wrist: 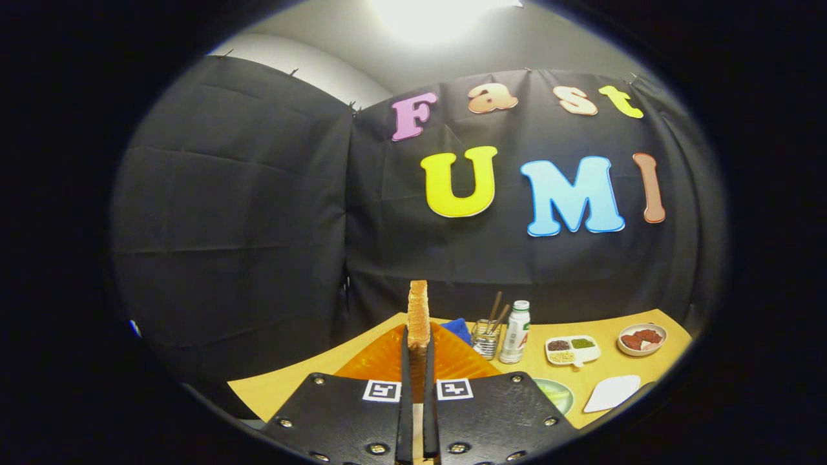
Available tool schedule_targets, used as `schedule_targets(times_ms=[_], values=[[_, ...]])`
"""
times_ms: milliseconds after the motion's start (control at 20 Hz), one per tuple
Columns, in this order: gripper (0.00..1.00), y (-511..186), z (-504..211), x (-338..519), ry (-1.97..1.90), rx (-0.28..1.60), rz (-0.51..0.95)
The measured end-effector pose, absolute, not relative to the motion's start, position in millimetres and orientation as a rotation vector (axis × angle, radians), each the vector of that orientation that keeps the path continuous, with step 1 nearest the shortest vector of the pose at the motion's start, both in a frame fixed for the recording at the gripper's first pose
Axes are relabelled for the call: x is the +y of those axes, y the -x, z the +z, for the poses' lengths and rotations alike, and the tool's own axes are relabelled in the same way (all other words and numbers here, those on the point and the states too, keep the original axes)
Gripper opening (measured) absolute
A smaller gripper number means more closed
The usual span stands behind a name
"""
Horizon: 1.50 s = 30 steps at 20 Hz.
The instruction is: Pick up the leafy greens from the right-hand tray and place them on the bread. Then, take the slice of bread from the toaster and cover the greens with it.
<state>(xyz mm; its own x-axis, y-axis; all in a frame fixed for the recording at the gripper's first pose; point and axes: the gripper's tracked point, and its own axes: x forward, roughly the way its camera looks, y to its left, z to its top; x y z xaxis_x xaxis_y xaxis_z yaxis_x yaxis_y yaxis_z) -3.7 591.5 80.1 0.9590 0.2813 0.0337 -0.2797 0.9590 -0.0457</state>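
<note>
My gripper (418, 352) is shut on a slice of toasted bread (418, 313), which stands on edge between the two fingers and rises above their tips. I hold it up over the table, with an orange mat (381, 358) lying beneath and beyond the fingers. Just right of the fingers a green plate (557, 394) peeks out, partly hidden behind the gripper body. What lies on that plate cannot be made out.
On the wooden table (284, 387) beyond the fingers: a blue cloth (460, 329), a wire holder with sticks (486, 337), a white bottle (516, 332), a divided white dish of seeds (572, 349), a bowl of red pieces (641, 339), a white board (612, 392).
</note>
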Motion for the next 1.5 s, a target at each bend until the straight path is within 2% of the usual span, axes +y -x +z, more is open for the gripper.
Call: schedule_targets(times_ms=[400,650,1500], values=[[0.06,1.0,49.0,514.4,0.068,-0.019,0.177],[0.06,-18.8,20.1,490.3,0.014,0.034,0.169],[0.06,-53.2,-32.5,493.0,-0.055,0.117,0.172]])
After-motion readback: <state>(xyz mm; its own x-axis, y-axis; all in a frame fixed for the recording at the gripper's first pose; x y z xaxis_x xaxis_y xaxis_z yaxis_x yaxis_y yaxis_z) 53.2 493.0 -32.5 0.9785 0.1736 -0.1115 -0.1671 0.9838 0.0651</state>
